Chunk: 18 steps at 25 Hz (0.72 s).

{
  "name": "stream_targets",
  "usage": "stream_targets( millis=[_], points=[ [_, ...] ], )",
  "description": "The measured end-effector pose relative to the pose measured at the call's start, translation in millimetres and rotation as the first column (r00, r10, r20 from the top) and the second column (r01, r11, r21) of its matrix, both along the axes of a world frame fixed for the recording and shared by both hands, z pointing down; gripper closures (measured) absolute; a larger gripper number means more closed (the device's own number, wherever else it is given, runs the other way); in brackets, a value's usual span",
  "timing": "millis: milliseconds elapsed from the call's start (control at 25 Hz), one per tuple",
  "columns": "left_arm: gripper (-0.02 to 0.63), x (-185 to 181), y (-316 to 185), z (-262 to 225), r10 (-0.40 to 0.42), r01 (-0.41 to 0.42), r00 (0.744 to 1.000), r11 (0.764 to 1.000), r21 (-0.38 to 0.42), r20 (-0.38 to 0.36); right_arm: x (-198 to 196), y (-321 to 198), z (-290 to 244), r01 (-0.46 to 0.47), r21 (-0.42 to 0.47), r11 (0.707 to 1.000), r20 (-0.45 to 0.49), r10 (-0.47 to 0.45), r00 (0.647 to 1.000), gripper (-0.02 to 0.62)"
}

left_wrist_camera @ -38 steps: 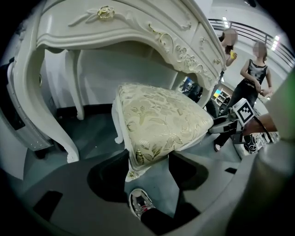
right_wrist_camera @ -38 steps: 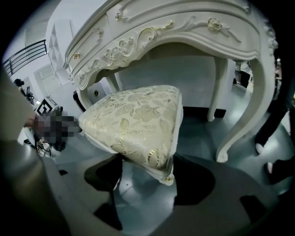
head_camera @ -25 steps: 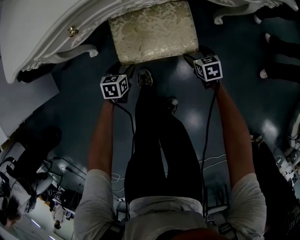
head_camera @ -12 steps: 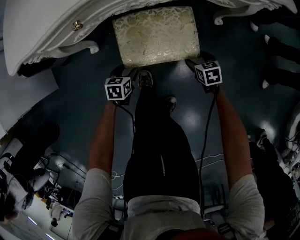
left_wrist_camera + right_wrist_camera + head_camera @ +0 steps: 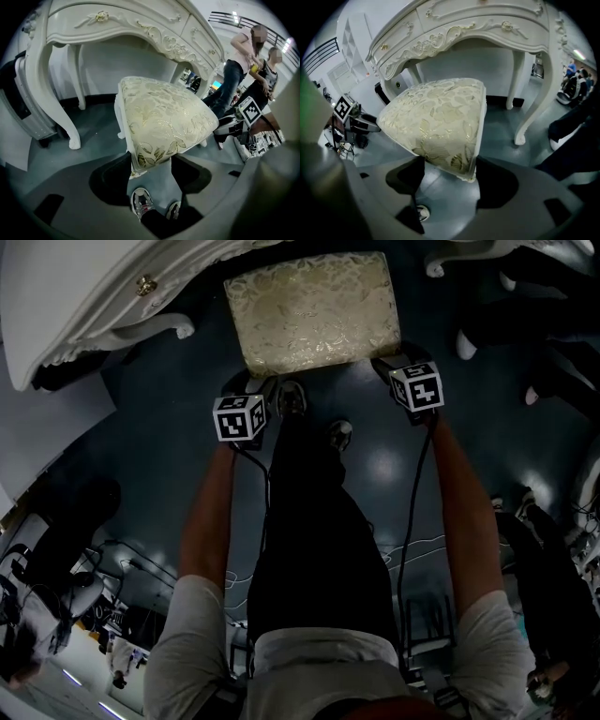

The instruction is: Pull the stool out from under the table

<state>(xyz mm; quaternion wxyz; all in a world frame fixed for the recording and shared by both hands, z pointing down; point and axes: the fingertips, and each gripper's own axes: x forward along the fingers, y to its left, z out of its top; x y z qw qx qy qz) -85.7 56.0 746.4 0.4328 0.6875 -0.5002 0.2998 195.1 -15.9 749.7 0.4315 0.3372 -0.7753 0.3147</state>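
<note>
- Stool (image 5: pixel 314 310) with a gold-patterned padded seat stands on the dark floor (image 5: pixel 159 456) at the mouth of the white carved table (image 5: pixel 84 306); nearly all of the seat shows in the head view and only its far edge lies at the table's front
- Left gripper (image 5: pixel 150 171) is clamped on the seat's near left corner, with padding and trim pinched between its two jaws
- Right gripper (image 5: pixel 450 180) bites the near right corner the same way, one jaw pressed to each side of the cushion's edge
- Seat padding looks soft and likely to give under the jaws, while the frame beneath appears stiff; a piece this size should be light enough to drag, and the two corners give an even, straight pull
- Fabric may slip or bunch if the pull comes unevenly
- Curved table legs (image 5: pixel 54 93) flank the stool on both sides, apart from it
- Person's own shoes (image 5: pixel 291 397) stand just behind the seat's near edge, right in the path of travel
- Bystanders (image 5: pixel 236 61) stand off to the right, well apart
</note>
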Motion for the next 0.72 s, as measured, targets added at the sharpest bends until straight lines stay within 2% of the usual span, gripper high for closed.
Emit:
stream_targets(
  millis=[200,320,480,720],
  points=[
    [0.332,-9,-12,0,-0.018,0.018,1.000,1.000,-0.019,0.001,-10,-17,0,0.015,-0.008,1.000,0.009,-0.015,1.000,0.236],
    [0.333,-13,-28,0,-0.028,0.028,1.000,1.000,0.006,0.004,-14,-31,-1,0.008,0.018,1.000,0.019,-0.008,1.000,0.236],
    [0.333,-12,-22,1,-0.029,0.030,0.999,1.000,-0.009,0.012,-13,-26,1,0.004,0.017,1.000,0.015,-0.004,1.000,0.236],
    [0.333,-6,-20,3,-0.051,0.052,0.999,0.998,-0.040,0.011,-12,-37,5,0.051,0.006,0.999,0.013,-0.051,0.999,0.236]
  ],
)
